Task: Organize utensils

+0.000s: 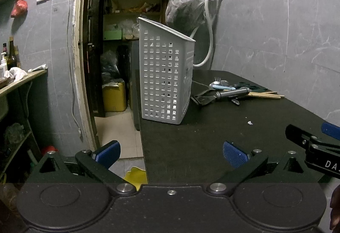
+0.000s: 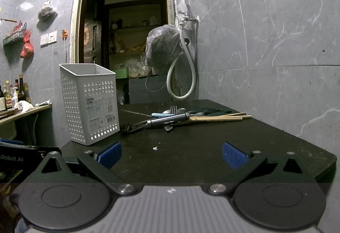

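A white perforated utensil basket (image 1: 166,76) (image 2: 90,103) stands upright on the black table (image 1: 212,143) (image 2: 201,143) near its left edge. To its right lies a heap of utensils (image 1: 231,91) (image 2: 178,117): a metal-handled tool (image 2: 167,120), a fork (image 2: 173,109), spoons, a light blue handle (image 2: 158,114), and wooden chopsticks (image 1: 265,94) (image 2: 216,118). My left gripper (image 1: 171,154) hovers open over the table's near left corner. My right gripper (image 2: 172,155) is open too, above the near edge, holding nothing. The right gripper's body (image 1: 314,146) shows at the left wrist view's right side.
A doorway (image 2: 127,42) behind the table opens onto shelves. A tap with a white hose (image 2: 182,67) and a hanging plastic bag (image 2: 163,50) sit on the grey tiled wall. A side shelf with bottles (image 2: 14,95) stands at left. A white scrap (image 2: 155,148) lies on the table.
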Demonstrator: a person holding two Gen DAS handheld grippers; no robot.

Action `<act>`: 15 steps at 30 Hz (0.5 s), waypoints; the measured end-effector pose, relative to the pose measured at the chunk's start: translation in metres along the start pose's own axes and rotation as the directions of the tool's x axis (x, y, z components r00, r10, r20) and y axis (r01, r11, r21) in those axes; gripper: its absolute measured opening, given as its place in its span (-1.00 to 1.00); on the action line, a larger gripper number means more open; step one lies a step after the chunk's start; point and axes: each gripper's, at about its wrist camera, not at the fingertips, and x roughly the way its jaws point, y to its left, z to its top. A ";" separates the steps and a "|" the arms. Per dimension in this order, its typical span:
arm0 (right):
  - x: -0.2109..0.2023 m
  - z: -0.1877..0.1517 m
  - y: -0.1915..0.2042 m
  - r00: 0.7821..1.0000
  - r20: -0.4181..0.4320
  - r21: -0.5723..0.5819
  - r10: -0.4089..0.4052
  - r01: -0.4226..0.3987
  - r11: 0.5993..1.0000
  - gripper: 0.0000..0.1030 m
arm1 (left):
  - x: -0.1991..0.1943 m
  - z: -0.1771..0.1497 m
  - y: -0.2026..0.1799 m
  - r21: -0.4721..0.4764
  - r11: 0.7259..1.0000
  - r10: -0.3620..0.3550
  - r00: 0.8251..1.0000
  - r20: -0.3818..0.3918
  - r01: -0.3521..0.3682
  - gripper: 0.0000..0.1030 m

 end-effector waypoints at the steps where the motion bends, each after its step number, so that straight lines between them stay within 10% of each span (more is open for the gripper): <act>1: 0.000 0.000 0.000 1.000 0.000 0.000 0.000 0.000 1.000 1.00 | 0.000 0.000 0.000 0.000 1.000 0.000 1.000 -0.001 0.000 0.99; 15: 0.001 -0.002 0.000 1.000 -0.005 0.000 0.000 0.000 1.000 1.00 | 0.004 0.000 0.002 -0.004 1.000 -0.005 1.000 -0.024 0.005 0.99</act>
